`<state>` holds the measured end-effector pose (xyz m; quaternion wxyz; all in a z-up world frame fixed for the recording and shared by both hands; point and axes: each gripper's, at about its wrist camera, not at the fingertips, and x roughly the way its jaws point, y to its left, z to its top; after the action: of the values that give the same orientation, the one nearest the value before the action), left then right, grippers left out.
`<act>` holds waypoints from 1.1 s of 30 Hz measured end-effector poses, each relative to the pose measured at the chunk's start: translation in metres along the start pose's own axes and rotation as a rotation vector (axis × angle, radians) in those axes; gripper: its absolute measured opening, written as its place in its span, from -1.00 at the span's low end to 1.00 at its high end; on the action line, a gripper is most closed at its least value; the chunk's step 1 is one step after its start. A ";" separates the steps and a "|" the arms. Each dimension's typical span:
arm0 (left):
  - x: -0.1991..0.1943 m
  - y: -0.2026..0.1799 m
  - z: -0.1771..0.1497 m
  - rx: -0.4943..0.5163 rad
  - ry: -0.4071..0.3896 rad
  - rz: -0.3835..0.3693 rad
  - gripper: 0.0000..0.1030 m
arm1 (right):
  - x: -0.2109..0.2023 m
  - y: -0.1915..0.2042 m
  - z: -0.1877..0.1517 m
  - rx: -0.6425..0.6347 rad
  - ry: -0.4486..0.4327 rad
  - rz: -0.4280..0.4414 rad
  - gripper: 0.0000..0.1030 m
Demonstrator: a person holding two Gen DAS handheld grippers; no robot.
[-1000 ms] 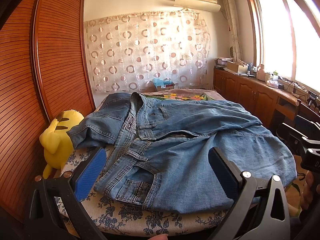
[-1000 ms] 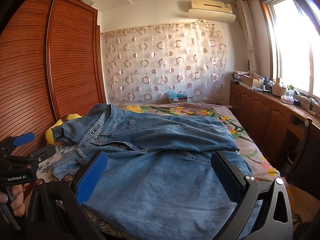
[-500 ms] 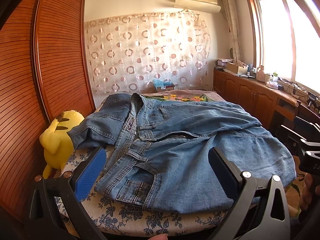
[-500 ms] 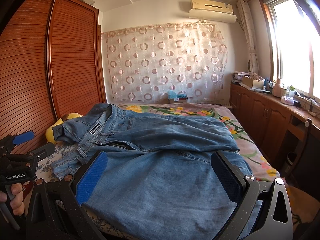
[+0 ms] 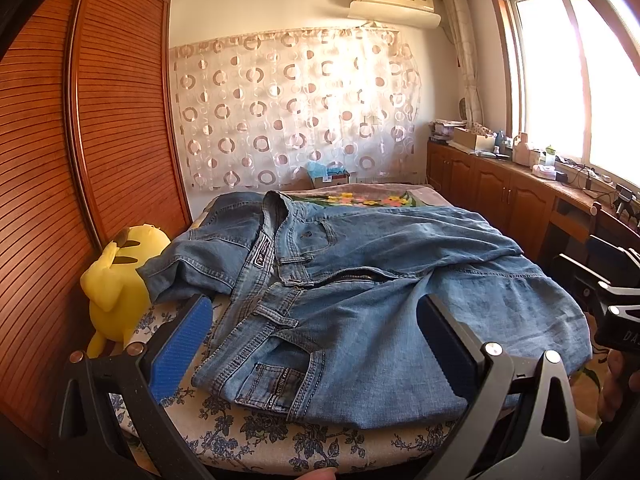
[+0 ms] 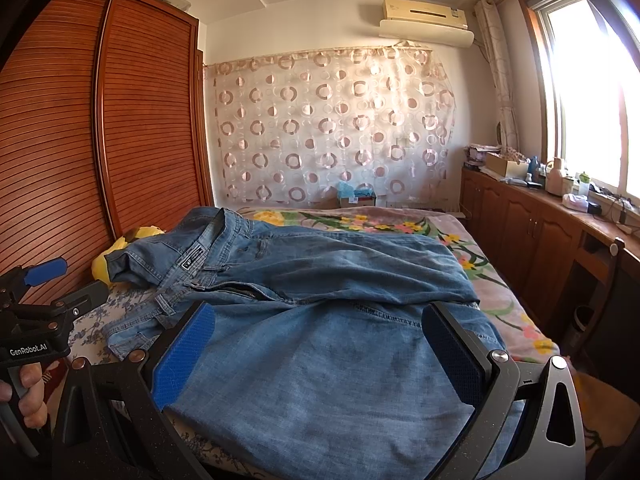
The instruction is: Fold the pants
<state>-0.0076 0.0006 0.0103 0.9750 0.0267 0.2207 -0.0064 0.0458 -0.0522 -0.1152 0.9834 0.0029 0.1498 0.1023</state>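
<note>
- The faded blue denim pants (image 5: 360, 300) lay spread across the near end of the bed with the floral blue-and-white sheet (image 5: 256, 436), waistband toward the left, legs running off to the right, one layer bunched over another and the zip gaping. No tidy fold was visible, so the task looked barely begun.
- The left gripper (image 5: 316, 340) hovered just short of the pocket corner, its blue-padded fingers (image 5: 182, 344) spread wide and holding nothing. Closing on that thick, seamed corner could have caught only the top layer, so the pants would peel apart rather than lift as one.
- The right gripper (image 6: 320, 352) hung over the broad leg panel, fingers equally wide apart and empty. A pinch in the middle of loose cloth would likely have raised a tent and dragged new wrinkles into the fold.
- The lower edge of the denim draped over the near edge of the bed; an uneven pull from either side risked sliding the heavy cloth off onto the floor.
- The turned-back flap at the left touched the yellow plush toy (image 5: 116, 280) beside the reddish slatted wardrobe door (image 5: 100, 120); sweeping that side across might have snagged or toppled the toy.
- The two grippers sat near each other, so crossing them during a fold could have made them collide.
</note>
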 end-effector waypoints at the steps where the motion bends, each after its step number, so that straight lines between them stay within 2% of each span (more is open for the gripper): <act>1: 0.000 0.000 0.000 0.000 0.000 -0.001 0.98 | 0.000 0.000 0.000 0.000 0.000 0.000 1.00; 24: 0.003 0.001 -0.003 -0.004 0.005 -0.001 0.98 | 0.000 0.001 -0.001 -0.005 0.013 0.008 1.00; 33: 0.018 0.012 -0.011 -0.010 0.044 0.001 0.98 | 0.008 -0.006 -0.003 -0.005 0.046 0.027 1.00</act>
<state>0.0046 0.0132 -0.0069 0.9700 0.0221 0.2423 -0.0040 0.0532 -0.0562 -0.1200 0.9782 -0.0001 0.1721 0.1160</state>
